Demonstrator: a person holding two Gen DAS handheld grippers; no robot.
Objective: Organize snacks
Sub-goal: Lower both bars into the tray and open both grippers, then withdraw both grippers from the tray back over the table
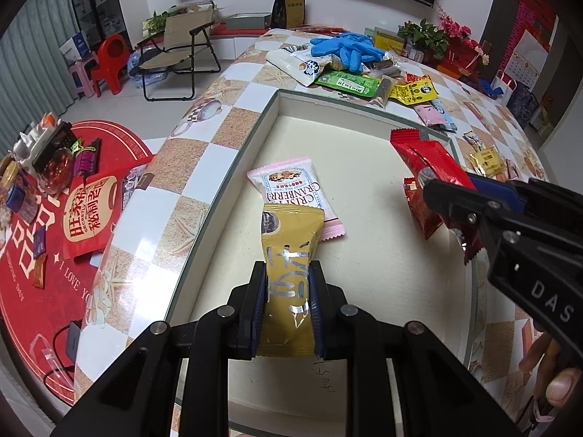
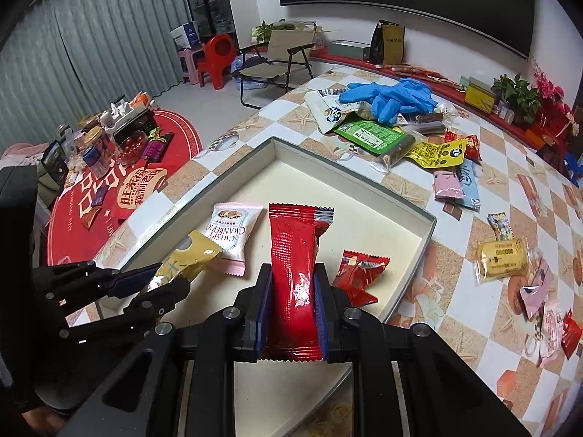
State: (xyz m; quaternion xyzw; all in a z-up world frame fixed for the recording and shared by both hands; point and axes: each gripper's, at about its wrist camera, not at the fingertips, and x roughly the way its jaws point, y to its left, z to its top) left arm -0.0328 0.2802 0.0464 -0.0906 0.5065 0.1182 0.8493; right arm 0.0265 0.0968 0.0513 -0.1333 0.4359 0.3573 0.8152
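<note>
Where a checkered tabletop (image 2: 503,167) patterned with starfish fills the room's right side, a shallow cream tray (image 2: 428,235) is seen resting on it — loose snacks and blue gloves (image 2: 390,96) are scattered beyond its far rim. A red round rug (image 1: 47,262), a folding chair (image 1: 178,51) and grey curtains are seen to the left. Both claws are angled steeply downward over the tray. The left claw (image 1: 288,306) is clamped shut on a gold snack packet (image 1: 289,258), held above a pink cranberry crisp packet (image 1: 297,191) lying inside the tray. The right claw (image 2: 293,309) is closed tight on a long red snack packet (image 2: 295,255) — beside it, a smaller red packet (image 2: 355,273) lies in the tray.
</note>
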